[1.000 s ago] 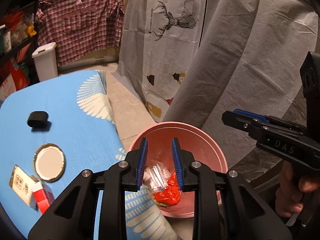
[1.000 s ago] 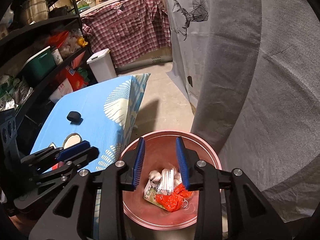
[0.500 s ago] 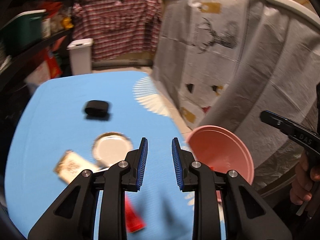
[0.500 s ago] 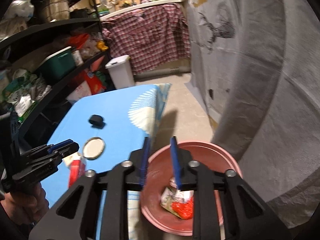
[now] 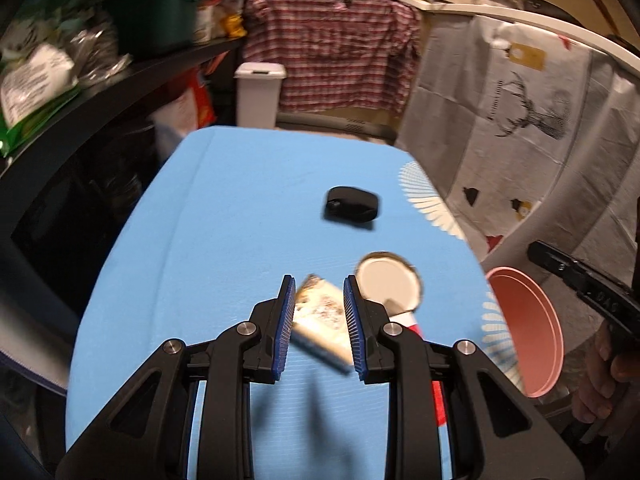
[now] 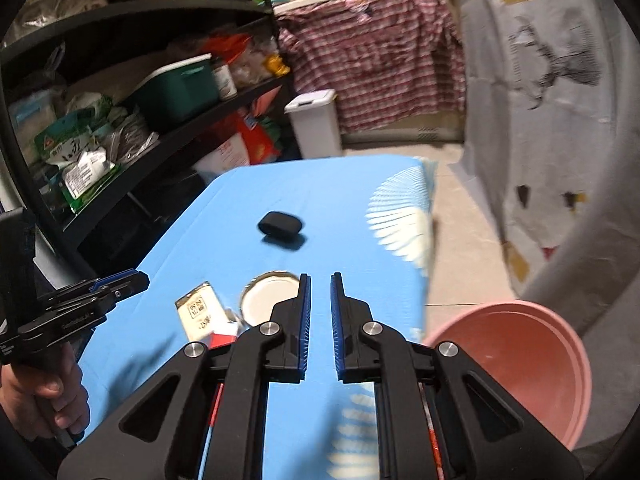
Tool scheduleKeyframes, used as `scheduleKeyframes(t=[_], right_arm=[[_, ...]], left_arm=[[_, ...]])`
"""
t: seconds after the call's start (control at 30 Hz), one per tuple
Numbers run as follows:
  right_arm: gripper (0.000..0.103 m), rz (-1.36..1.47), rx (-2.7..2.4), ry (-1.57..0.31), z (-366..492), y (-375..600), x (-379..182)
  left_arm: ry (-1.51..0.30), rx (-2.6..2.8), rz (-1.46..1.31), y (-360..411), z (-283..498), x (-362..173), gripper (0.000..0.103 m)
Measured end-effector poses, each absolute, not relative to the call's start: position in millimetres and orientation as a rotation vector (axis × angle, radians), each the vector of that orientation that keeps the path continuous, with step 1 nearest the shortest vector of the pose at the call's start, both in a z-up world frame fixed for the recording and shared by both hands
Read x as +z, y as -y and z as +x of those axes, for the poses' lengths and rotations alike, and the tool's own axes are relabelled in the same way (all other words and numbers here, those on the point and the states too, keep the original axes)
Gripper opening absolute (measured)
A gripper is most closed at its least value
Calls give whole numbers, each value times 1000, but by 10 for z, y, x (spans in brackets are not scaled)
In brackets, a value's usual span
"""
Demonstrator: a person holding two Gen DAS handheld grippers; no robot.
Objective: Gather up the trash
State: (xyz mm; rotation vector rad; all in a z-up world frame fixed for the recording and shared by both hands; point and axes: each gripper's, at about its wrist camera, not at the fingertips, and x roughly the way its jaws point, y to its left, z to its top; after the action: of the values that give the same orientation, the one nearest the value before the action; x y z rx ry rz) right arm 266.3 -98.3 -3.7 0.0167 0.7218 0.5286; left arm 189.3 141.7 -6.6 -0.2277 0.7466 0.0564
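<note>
A blue-covered table (image 5: 240, 240) holds a cream and gold wrapper (image 5: 320, 320), a round white lid (image 5: 390, 280), a red packet (image 5: 438, 400) and a small black case (image 5: 352, 204). My left gripper (image 5: 318, 328) is open and empty, hovering over the wrapper. My right gripper (image 6: 319, 322) is open with a narrow gap and empty, above the table just right of the lid (image 6: 266, 300) and the wrapper (image 6: 200, 312). A pink bin (image 6: 532, 364) stands on the floor to the right of the table; its contents are hidden.
Dark shelves (image 6: 132, 92) packed with bags and a green box line the left side. A white pedal bin (image 6: 316, 124) and a plaid cloth (image 6: 372, 56) stand beyond the table. Grey sheeting (image 6: 560, 140) hangs at the right.
Both grippers have swung left from above the pink bin to above the table. The left one now hovers over the wrapper. The right gripper's gap has narrowed.
</note>
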Motion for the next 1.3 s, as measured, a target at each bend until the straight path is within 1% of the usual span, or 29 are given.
scheduleKeyframes(t=[0.13,0.43,0.7,0.8,1.0,1.07,1.17,1.3], right_arm=[[11,8,550,-762,2814,733,-203],[13,-7,587,-911,3117,456,-669],[13,-38,569,-958,3231,337,-868],[16,-47,561,-980,3260,311,-929],[16,-96,550,-960,3242,232,-928],[13,-108,543,-956,3242,216,-925],[11,-111,541,-957,3247,223,-925],[7,-120,533,-952,3233,230,-922]], left_arm=[[-785,75,-264,-1556,1934,-197,25],[-838,62,-297,-1594,2119,-494,25],[-866,40,-343,-1641,2231,-644,25],[-878,31,-339,-1645,2254,-695,25],[-880,21,-346,-1649,2260,-737,26],[-880,21,-346,-1653,2261,-735,26],[-884,17,-363,-1668,2263,-763,27],[-888,8,-383,-1689,2264,-779,26]])
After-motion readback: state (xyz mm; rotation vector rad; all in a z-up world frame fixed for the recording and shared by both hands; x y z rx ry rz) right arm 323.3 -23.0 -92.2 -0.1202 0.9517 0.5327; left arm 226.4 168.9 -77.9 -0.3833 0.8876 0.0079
